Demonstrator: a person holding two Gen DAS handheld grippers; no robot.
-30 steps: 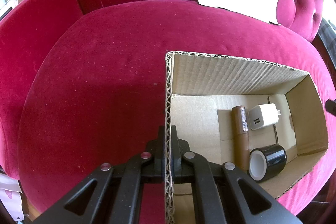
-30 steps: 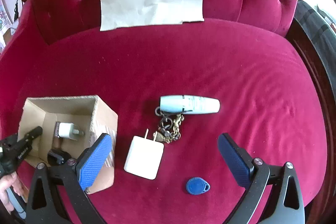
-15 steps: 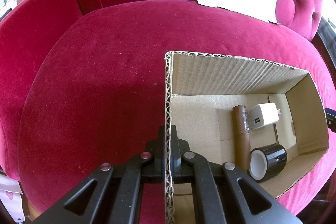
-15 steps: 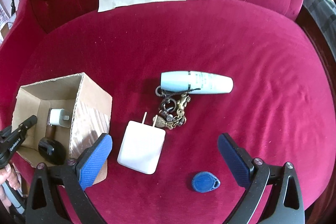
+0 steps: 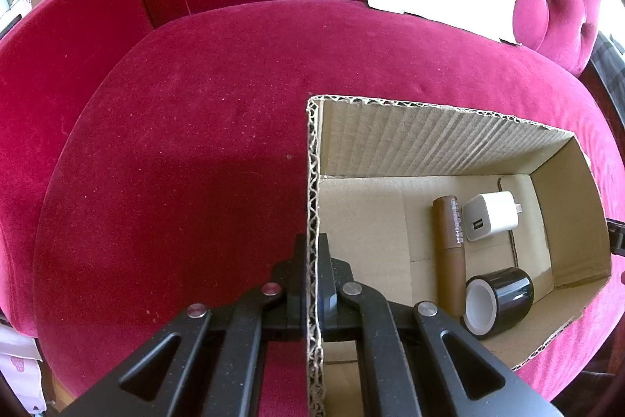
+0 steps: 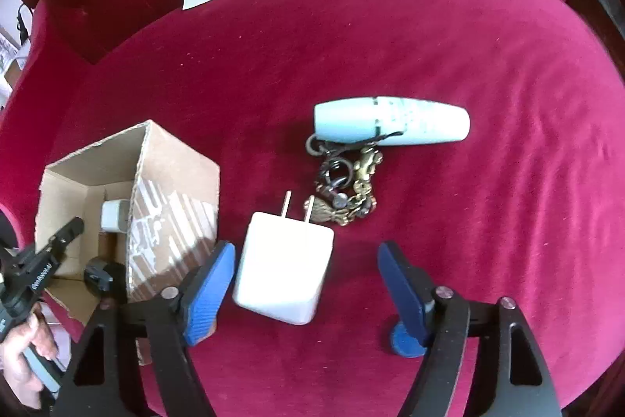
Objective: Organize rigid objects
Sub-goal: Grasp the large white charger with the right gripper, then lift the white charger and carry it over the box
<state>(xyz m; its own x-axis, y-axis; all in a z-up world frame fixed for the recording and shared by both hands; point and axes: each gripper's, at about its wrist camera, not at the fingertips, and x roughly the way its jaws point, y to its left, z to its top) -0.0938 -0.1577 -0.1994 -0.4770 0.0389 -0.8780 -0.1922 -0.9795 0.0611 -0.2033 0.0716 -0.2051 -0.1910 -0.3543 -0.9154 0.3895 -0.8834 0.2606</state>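
Velvet cushion point(image 6: 390, 45) carries the loose things: a white charger point(image 6: 285, 272), a keyring point(image 6: 347, 186) touching its prongs, a pale tube point(image 6: 390, 122) beyond that, and a blue tag point(image 6: 406, 340) half hidden under the right tool's outer finger. The right tool point(image 6: 306, 284) straddles the charger, jaws closing, pads not yet on it; the left pad is just beside the charger's edge, the right pad well clear.

The left tool point(image 5: 311, 284) is clamped tight on the near wall of the box point(image 5: 429, 127), steadying it. Inside lie a small charger point(image 5: 490, 215), a brown tube point(image 5: 449, 253) and a tape roll point(image 5: 498, 294).

Risks, as I judge them: the charger sits off-centre, so the near pad may push it sideways on the soft velvet before the far one arrives. Its prongs could snag the keyring and drag it along. A skewed grip could let the smooth body twist out over the box.
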